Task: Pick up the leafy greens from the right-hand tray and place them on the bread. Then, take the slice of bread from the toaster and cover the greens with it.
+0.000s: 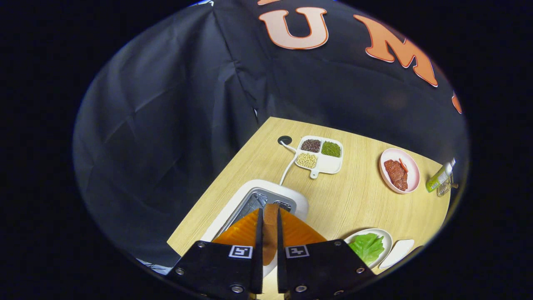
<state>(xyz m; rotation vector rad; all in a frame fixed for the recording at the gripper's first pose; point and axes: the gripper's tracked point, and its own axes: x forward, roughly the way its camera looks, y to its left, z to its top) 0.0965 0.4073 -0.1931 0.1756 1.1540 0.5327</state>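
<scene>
My gripper (270,211) is shut on a brown slice of bread (270,235), which stands edge-on between the two fingers. Right below and just ahead of the fingertips is the white toaster (291,195), its metal slot (254,202) open to view. I cannot tell whether the slice's lower edge is clear of the slot. To the right of the fingers, the leafy greens (367,246) lie on a round white plate (386,237). Whatever lies beneath the greens is hidden.
A white dish (397,252) sits beside the greens plate. Farther off on the wooden table (354,200) stand a divided tray of beans (329,166), a pink plate with meat (412,168) and a green bottle (439,178). The toaster's cable (287,168) runs to a table hole (285,140).
</scene>
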